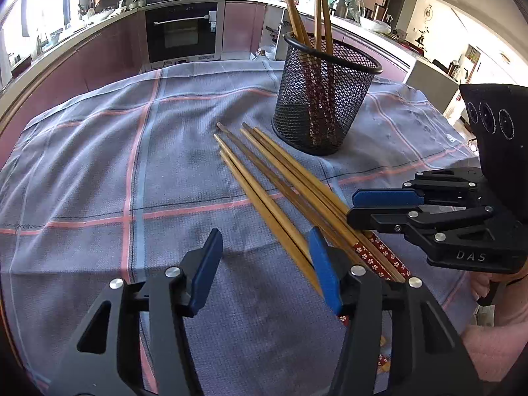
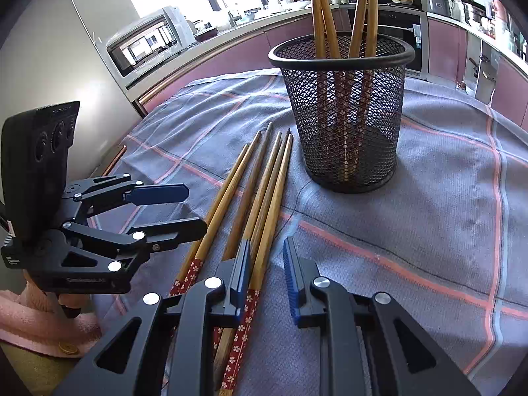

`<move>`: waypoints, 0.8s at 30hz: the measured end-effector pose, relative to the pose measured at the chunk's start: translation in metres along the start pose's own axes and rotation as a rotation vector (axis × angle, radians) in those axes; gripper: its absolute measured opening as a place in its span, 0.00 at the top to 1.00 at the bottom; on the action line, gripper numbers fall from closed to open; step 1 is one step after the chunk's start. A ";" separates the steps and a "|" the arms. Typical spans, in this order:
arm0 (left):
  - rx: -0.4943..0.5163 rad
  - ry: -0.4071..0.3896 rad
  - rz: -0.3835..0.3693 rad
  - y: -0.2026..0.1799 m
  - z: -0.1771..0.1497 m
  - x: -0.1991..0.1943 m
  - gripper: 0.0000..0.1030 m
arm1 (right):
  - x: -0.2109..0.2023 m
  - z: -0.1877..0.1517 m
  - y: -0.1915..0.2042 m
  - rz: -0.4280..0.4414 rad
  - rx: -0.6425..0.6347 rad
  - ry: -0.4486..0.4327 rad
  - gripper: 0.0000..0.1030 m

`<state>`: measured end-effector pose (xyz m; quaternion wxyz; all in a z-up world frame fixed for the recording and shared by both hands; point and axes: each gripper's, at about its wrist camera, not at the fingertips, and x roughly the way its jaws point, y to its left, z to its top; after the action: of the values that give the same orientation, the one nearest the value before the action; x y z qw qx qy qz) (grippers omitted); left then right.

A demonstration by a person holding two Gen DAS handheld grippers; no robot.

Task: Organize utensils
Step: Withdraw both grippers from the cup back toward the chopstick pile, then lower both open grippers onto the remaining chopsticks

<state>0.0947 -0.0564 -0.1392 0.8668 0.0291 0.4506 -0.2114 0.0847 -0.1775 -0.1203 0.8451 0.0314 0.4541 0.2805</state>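
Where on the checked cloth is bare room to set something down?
Free: the wide stretch of grey checked cloth left of the loose wooden chopsticks, and the patch right of the black mesh cup. Crowded: the near edge, where the left gripper and right gripper flank the chopsticks.

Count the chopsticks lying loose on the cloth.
5 chopsticks lie side by side on the cloth, tips toward the mesh holder. More could be hidden under the right gripper.
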 end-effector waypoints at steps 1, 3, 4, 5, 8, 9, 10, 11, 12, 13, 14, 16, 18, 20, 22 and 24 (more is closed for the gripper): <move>-0.002 0.008 -0.002 0.001 0.000 0.001 0.53 | 0.001 -0.001 -0.001 0.018 0.011 0.006 0.82; -0.002 0.006 -0.011 0.002 -0.002 0.001 0.54 | 0.002 -0.003 0.000 0.031 0.017 0.008 0.83; 0.003 0.005 -0.011 0.003 -0.002 0.000 0.56 | 0.001 -0.004 0.001 0.040 0.025 0.008 0.83; 0.007 0.005 -0.012 0.003 -0.002 0.000 0.56 | 0.001 -0.005 0.001 0.051 0.031 0.010 0.84; 0.008 0.012 -0.021 0.007 -0.003 -0.001 0.61 | 0.002 -0.007 0.002 0.082 0.046 0.016 0.86; 0.008 0.014 -0.019 0.008 -0.003 -0.001 0.62 | 0.002 -0.007 0.004 0.088 0.049 0.018 0.86; 0.008 0.016 -0.016 0.009 -0.003 -0.001 0.64 | 0.002 -0.008 0.005 0.096 0.052 0.021 0.86; 0.012 0.019 -0.012 0.010 -0.003 -0.001 0.68 | 0.002 -0.009 0.007 0.103 0.052 0.023 0.86; 0.020 0.021 -0.006 0.010 -0.003 -0.001 0.70 | 0.003 -0.011 0.009 0.110 0.052 0.027 0.86; 0.025 0.022 -0.003 0.011 -0.004 -0.001 0.71 | 0.003 -0.011 0.011 0.110 0.048 0.028 0.86; 0.028 0.024 -0.005 0.011 -0.004 -0.001 0.71 | 0.002 -0.012 0.012 0.106 0.044 0.029 0.86; 0.025 0.026 -0.011 0.012 -0.003 -0.002 0.70 | 0.001 -0.010 0.012 0.102 0.042 0.029 0.86; 0.014 0.025 -0.033 0.013 -0.002 -0.003 0.65 | 0.000 -0.008 0.013 0.085 0.034 0.021 0.86; 0.008 0.022 -0.043 0.013 -0.001 -0.002 0.62 | 0.001 -0.005 0.012 0.074 0.033 0.013 0.86; 0.013 0.024 -0.036 0.012 0.000 0.000 0.62 | 0.003 -0.003 0.011 0.047 0.025 0.009 0.86; 0.021 0.025 -0.033 0.010 0.002 0.002 0.62 | 0.003 -0.002 0.012 0.040 0.015 0.008 0.85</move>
<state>0.1008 -0.0482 -0.1411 0.8572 0.0335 0.4596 -0.2301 0.0790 -0.1664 -0.1202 0.8372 0.0459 0.4589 0.2940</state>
